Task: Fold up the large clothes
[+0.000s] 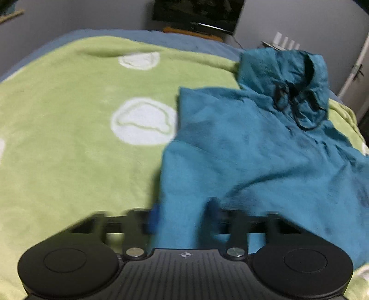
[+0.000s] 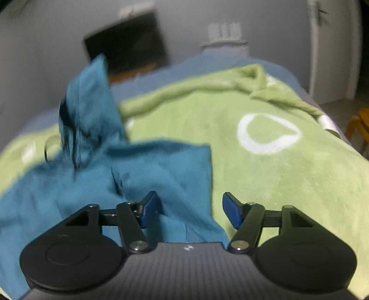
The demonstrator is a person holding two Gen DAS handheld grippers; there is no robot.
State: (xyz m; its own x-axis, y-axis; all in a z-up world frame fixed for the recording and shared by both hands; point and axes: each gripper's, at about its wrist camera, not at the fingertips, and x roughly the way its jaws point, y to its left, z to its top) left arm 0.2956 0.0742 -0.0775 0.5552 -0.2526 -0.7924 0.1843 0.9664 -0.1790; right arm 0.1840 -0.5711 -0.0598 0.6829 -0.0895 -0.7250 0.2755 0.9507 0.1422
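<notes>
A teal hooded jacket (image 1: 253, 143) lies on a green blanket (image 1: 69, 138), hood at the far end. My left gripper (image 1: 184, 217) is at the jacket's near edge; teal cloth drapes between and over its blue fingers (image 1: 154, 215), and the view is blurred. In the right wrist view the jacket (image 2: 138, 170) lies left of centre with its hood standing up. My right gripper (image 2: 191, 207) is open, its blue fingers (image 2: 231, 208) spread wide with the jacket's near edge between them.
The green blanket (image 2: 276, 184) with white ring shapes covers a bed with a blue sheet (image 1: 161, 37). A dark screen (image 1: 198, 11) hangs on the grey wall beyond. A white door (image 2: 332, 46) and an orange chair (image 2: 359, 124) are at the right.
</notes>
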